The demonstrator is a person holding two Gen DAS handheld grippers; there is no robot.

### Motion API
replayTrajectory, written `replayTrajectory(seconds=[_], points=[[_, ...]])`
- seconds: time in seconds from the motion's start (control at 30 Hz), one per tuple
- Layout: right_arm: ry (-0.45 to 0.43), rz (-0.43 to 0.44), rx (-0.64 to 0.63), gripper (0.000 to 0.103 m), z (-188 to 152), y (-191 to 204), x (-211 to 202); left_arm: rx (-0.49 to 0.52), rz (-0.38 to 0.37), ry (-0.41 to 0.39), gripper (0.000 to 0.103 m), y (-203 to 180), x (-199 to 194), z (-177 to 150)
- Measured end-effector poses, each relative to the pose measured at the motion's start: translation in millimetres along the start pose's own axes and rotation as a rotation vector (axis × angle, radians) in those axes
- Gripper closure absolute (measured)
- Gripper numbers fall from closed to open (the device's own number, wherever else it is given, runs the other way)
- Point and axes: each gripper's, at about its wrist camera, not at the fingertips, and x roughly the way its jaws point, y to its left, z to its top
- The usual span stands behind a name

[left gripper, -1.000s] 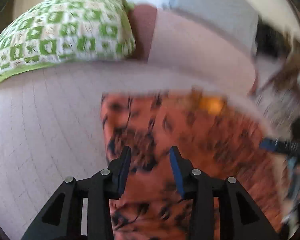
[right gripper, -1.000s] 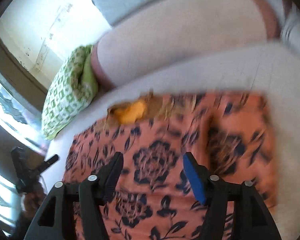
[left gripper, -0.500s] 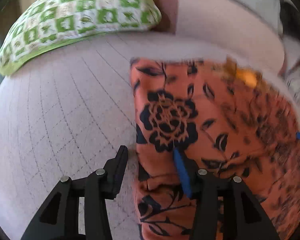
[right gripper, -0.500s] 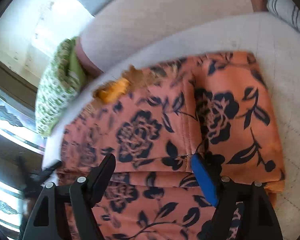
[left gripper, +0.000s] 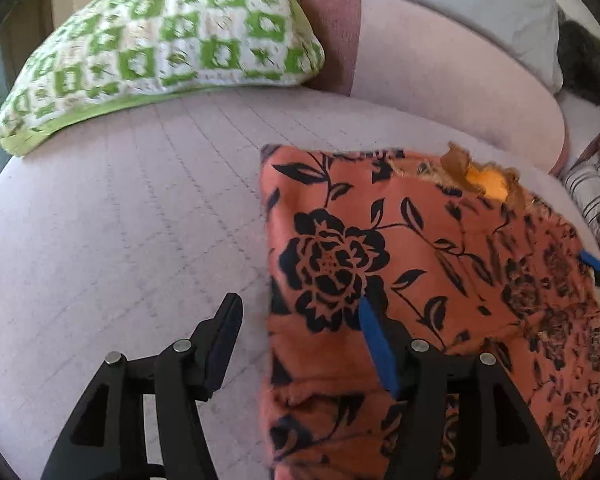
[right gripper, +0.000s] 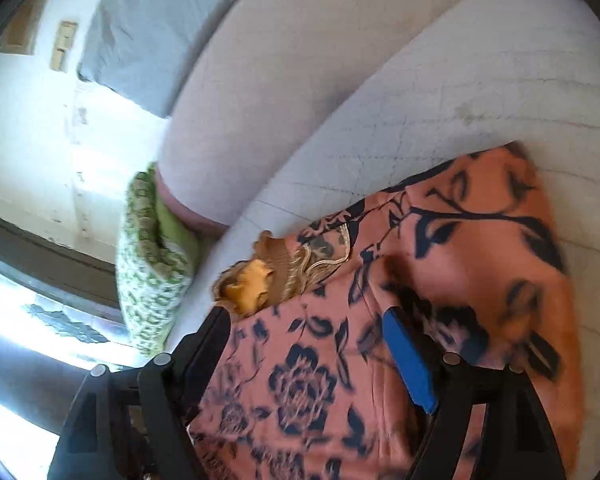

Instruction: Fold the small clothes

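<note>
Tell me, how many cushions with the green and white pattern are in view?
1. The green-and-white cushion lies at the far left of the sofa seat, against the backrest, apart from the floral garment. Others may be hidden.

Orange garment (left gripper: 428, 264) with dark navy floral print, lying folded and mostly flat, gold-trimmed neckline with yellow lining (right gripper: 252, 284) exposed at its far edge

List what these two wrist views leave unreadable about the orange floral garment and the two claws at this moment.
- Orange floral garment: near edge cut off by the frame bottom and left claw body in the left wrist view; fold count unclear.
- Same garment, right wrist view: print smeared by motion blur.
- Yellow-brown patch: lining or separate item, cannot tell.
- Right claw: open, but contact with the fabric is unclear.
</note>
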Motion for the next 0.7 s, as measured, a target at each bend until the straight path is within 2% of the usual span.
replayTrajectory(seconds=[0.1,0.17,0.3,0.4,0.53,0.63,0.7], points=[[-0.015,-0.086,-0.061,0.022,-26,-7,-55,-0.014,-0.034,-0.044,0.041,12,-36,-17],[-0.007,-0.136,-0.12,0.022,-49,-10,-95,-0.027,-0.044,-0.059,0.036,21,-62,-35],[0.094,-0.182,-0.193,0.022,-105,-21,-162,-0.077,-0.116,-0.045,0.032,37,-114,-92],[0.179,-0.229,-0.215,0.022,-157,-40,-211,-0.121,-0.155,0.004,0.031,42,-138,-136],[0.305,-0.228,-0.174,0.022,-228,-64,-232,-0.187,-0.182,0.083,0.029,42,-152,-191],[0.323,-0.234,-0.165,0.022,-256,-75,-231,-0.204,-0.186,0.129,0.029,34,-154,-221],[0.335,-0.255,-0.138,0.022,-264,-82,-228,-0.22,-0.189,0.151,0.029,31,-153,-232]])
